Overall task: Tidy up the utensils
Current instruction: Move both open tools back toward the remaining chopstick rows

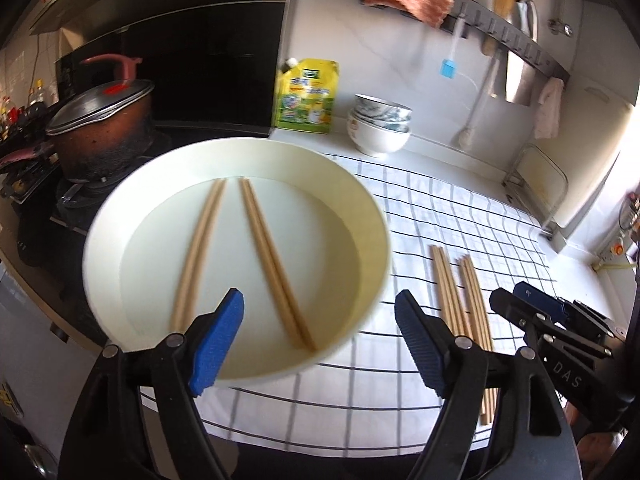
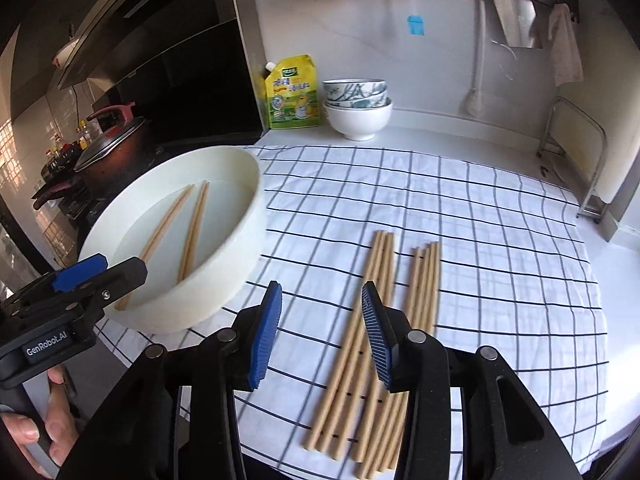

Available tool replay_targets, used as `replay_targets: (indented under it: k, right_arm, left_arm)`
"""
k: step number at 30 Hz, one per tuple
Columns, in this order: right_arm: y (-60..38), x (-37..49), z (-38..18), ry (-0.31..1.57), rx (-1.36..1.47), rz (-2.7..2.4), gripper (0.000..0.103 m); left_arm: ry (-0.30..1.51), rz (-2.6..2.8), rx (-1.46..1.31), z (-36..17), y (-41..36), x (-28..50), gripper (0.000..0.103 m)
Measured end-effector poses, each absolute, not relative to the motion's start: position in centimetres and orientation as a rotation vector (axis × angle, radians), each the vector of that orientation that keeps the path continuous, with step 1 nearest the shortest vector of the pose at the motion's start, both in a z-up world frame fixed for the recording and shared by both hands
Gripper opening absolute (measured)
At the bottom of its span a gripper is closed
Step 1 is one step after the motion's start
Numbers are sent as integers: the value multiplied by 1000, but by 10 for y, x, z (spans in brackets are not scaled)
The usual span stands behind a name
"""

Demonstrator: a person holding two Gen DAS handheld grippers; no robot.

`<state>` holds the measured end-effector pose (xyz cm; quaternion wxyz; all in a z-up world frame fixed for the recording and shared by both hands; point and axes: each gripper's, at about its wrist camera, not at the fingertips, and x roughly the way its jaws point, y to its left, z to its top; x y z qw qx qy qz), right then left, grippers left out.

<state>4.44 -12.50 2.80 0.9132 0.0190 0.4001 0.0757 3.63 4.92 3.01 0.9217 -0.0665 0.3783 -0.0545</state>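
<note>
At the left of the right-wrist view sits a round, shallow cream-white plastic basin (image 2: 240, 216), at the left edge of a white cloth with a dark grid pattern (image 2: 500, 240) spread over the pale desk (image 2: 440, 136). Two pairs of pale wooden chopsticks (image 2: 188, 236) lie flat on the basin's floor, spread in a narrow V; they look like the ones already sorted, the basin serving as the collecting place.

The left gripper (image 1: 318, 344) hangs above the basin's near rim in the lower middle of its own view, jaws spread wide with nothing between the blue pads. That empty, wide stance fits a hand that has no load and is free for the next pick.

Right of the basin, in the lower centre of the right-wrist view, the remaining loose wooden chopsticks (image 2: 372, 320) lie on the cloth in two rough bundles, roughly parallel, tips pointing to the upper frame, probably laid out so that they can be taken pair by pair. The right gripper (image 2: 320, 336) hovers over their left bundle, jaws partly apart and holding nothing. Its narrower gap suits slim sticks, so I judge it is lining up to take the next ones.

At the upper middle, a yellow-green refill pouch (image 2: 294, 92) and stacked white patterned bowls (image 2: 356, 108) stand against the wall, clear of the work.
</note>
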Motion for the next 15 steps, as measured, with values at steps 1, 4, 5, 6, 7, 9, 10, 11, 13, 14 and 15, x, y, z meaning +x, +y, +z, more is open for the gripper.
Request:
replay_targets:
  k: [1,4,5,6,7,9,10,11,13,14,15]
  right_arm:
    - [-134,41,27,824,38,138,40]
    - [-161,35,23,833,49,90,40]
    - [-169,34,20,838,57,74,40]
    - [-177,33,17,842,65,62,40]
    - [-183,31,15,848,73,50,40]
    - [-196,29,9,861,88,34,40]
    - [-201,27,6,867,92,30,40]
    - [-206,26,3,873,94,26,40]
    - [-211,24,-3,885,100,23,40]
    - [-214,22,-6,892,100,22,40]
    - [-215,23,-9,898,96,21,40]
  left_arm:
    - [777,-124,-130,29,42,35,79]
    - [790,-153,-106,25,20,33,79]
    - [794,-158,-98,23,14,32,79]
    - [797,-164,-88,21,7,32,79]
    - [801,-170,-79,19,1,31,79]
    - [810,-185,-65,14,-12,32,79]
    - [816,-193,-63,12,-18,33,79]
    - [821,-199,-63,10,-23,33,79]
    - [831,-215,-57,5,-34,35,79]
    - [835,-219,-53,2,-38,36,79]
    - [839,-221,-50,0,-42,37,79]
